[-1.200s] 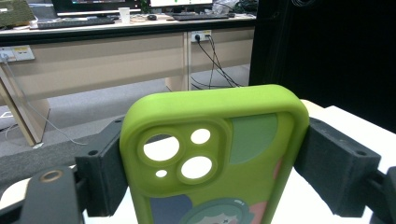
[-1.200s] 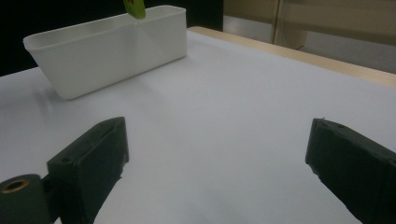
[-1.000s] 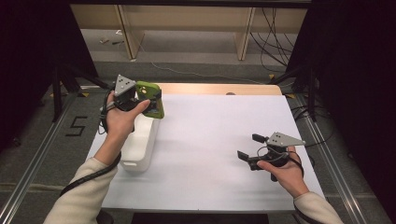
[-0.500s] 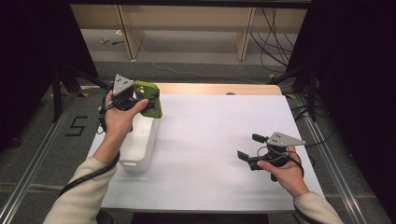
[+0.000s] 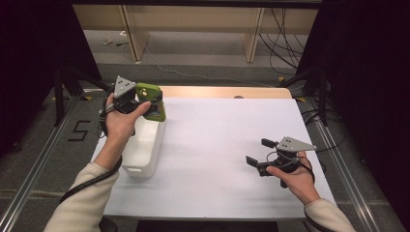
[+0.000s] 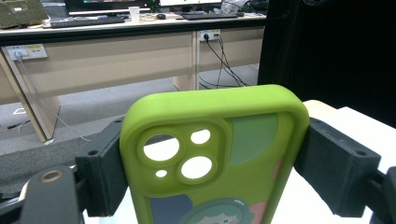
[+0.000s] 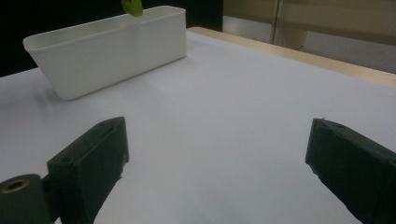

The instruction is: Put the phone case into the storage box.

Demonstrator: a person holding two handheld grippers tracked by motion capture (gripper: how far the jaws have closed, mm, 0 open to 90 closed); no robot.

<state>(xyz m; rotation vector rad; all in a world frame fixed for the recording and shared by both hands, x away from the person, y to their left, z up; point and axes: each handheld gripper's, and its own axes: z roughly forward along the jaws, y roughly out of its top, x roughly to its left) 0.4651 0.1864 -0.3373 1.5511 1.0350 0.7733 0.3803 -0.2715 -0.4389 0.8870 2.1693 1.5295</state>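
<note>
A lime-green phone case (image 5: 151,100) with camera cut-outs and a cartoon print is clamped across its width by my left gripper (image 5: 145,102). It hangs in the air above the far end of a long white bin (image 5: 145,150) at the table's left side. In the left gripper view the case (image 6: 212,154) stands upright with a black pad pressed on each side of it. My right gripper (image 5: 258,152) rests low over the white table (image 5: 217,145) at the right, jaws wide apart with nothing between them (image 7: 219,177). The bin (image 7: 112,46) lies ahead of it.
A wooden strip (image 5: 227,92) edges the table's far side. Beyond it are desk legs and cables on a grey floor. Metal rails run along both sides of the table.
</note>
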